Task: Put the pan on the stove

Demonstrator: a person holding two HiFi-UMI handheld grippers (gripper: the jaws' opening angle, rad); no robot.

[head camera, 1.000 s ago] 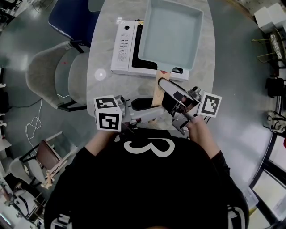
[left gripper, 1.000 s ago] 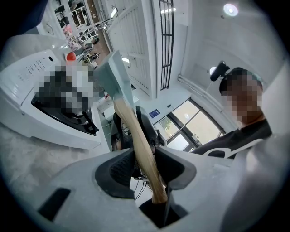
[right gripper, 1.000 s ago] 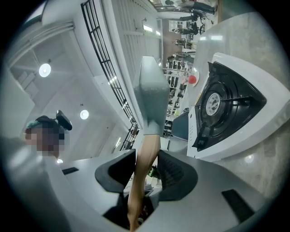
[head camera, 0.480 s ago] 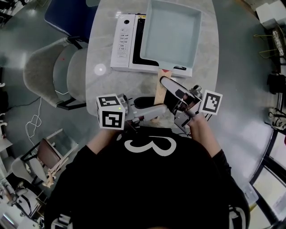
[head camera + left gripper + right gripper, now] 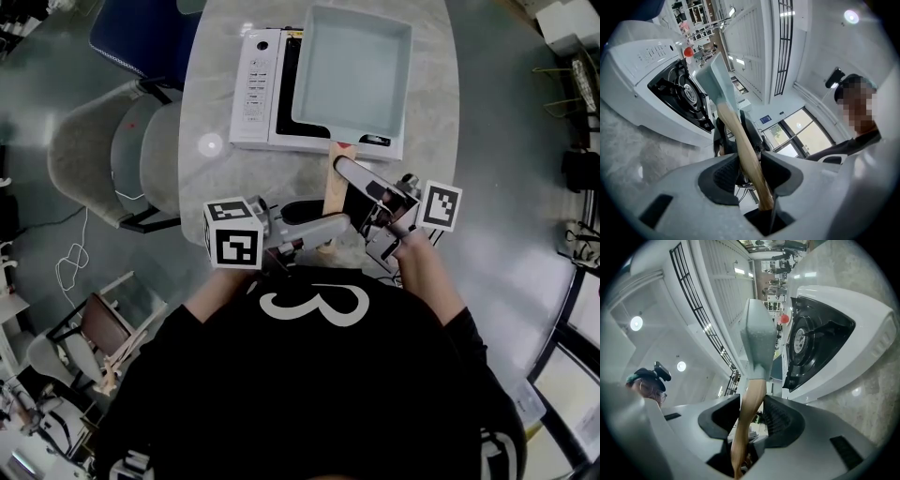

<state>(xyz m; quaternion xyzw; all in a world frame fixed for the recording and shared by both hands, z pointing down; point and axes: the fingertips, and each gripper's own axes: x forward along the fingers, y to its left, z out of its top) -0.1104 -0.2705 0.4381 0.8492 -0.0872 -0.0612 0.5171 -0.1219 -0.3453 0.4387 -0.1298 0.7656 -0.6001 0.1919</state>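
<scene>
The square pan (image 5: pixel 352 66) is over the white portable stove (image 5: pixel 253 80), at the far end of the worktop (image 5: pixel 220 178). I cannot tell if it already rests on the burner. The left claw (image 5: pixel 749 171) and the right claw (image 5: pixel 752 416) both pinch only its thin wooden handle (image 5: pixel 331 192), one behind the other. The pan's weight is far from both grips, so I think it may turn in the pads and tilt. It may also land off-centre and tip when released.
</scene>
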